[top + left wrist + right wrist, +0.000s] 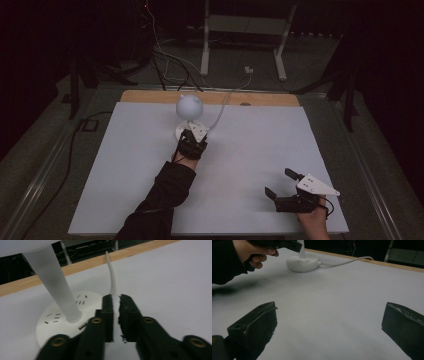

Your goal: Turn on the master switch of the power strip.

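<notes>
A white desk lamp stands at the far middle of the white board, with a round globe head (189,105), a frosted stem (53,282) and a flat round base (53,317). Its white cable (111,272) runs off toward the far edge. My left gripper (191,135) hovers right at the base's near-right edge; in the left gripper view it (115,300) is shut, and its tips cover the spot where the cable meets the base. My right gripper (279,182) rests at the front right, open and empty (332,315), far from the lamp base (303,262).
The white board (250,145) covers the table, with a wooden strip (150,96) along its far edge. Beyond it on the floor stand a white metal frame (245,22) and loose cables. A black cable (75,135) trails along the left side.
</notes>
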